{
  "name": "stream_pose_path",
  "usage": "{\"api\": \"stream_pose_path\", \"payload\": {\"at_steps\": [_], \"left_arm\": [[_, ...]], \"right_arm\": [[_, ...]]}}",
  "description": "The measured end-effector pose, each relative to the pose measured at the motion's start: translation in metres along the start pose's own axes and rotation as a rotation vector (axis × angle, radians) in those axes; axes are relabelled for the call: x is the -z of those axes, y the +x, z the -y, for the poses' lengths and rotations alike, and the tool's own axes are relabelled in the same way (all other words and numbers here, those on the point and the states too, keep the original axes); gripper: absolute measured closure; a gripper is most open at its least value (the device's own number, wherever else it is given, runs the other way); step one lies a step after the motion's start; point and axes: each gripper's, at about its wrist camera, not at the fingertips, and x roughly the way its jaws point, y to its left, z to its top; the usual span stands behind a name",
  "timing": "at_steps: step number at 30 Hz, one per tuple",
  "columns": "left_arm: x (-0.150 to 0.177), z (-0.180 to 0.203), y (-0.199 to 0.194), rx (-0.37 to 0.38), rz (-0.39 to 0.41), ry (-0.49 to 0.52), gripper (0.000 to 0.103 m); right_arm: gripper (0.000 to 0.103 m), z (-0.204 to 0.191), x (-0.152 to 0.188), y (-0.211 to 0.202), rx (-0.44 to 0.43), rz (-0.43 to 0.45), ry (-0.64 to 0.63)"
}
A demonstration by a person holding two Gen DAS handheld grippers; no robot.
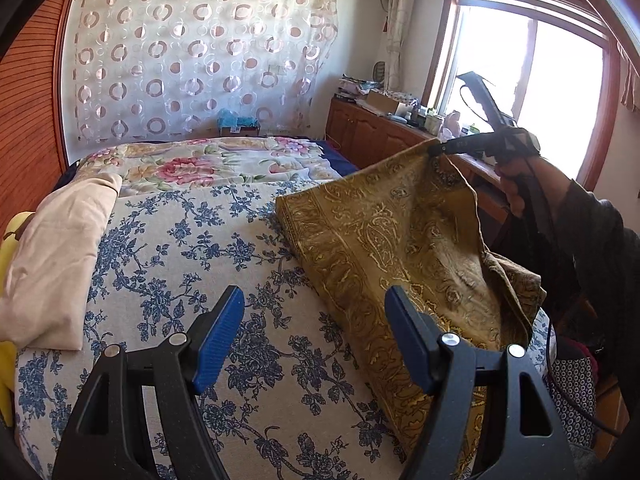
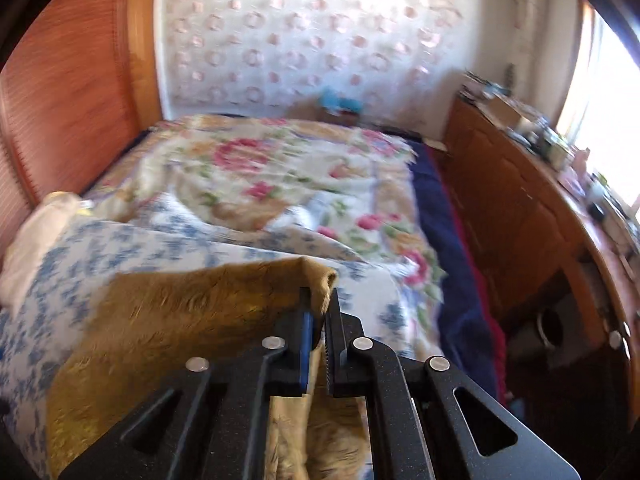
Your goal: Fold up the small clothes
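Item: cloth (image 1: 384,240), mustard-gold, paisley print. Lay partly on the bed (image 1: 180,248), over the blue-floral cover, toward its right side; one corner was lifted clear of the bed.

Right gripper (image 1: 434,148): jaws closed tight on the raised corner, fabric pinched between the pads and bunched above them in the right wrist view (image 2: 318,312). The rest of the cloth hung from that one point and sagged in a loose pocket near the bed's edge.

Left gripper (image 1: 316,340): jaws wide open, holding nothing, poised above the cover just beside the cloth's near left edge.

Risks, judged: a single-corner hold could let the cloth twist or fold unevenly; the sagging part could slide off the bed's right edge; a thin pinch could slip if pulled hard. The right wrist view was blurred, so grip depth was uncertain.

Also present: beige pillow (image 1: 52,256), at left, well apart from the cloth.
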Motion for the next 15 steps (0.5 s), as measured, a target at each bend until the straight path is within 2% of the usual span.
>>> {"api": "stream_pose_path", "payload": {"at_steps": [2,7,9,11,15], "left_arm": [[0.0,0.001,0.002,0.001,-0.004,0.003,0.029],[0.002,0.003,0.006,0.006,-0.017,0.007,0.029],[0.004,0.005,0.008,0.009,-0.019,0.008,0.029],[0.004,0.007,0.01,0.017,-0.017,0.0,0.029],[0.007,0.013,0.016,0.028,-0.028,0.005,0.029]], "right_arm": [[0.073,0.001,0.0,0.002,0.032,-0.006,0.017],[0.071,-0.011,0.021,-0.031,-0.039,0.045,0.008],[0.063,-0.013,0.042,-0.05,-0.078,0.064,-0.001],[0.048,-0.019,0.069,-0.066,-0.13,0.081,-0.006],[0.046,-0.032,0.118,-0.083,-0.183,0.074,-0.021]]}}
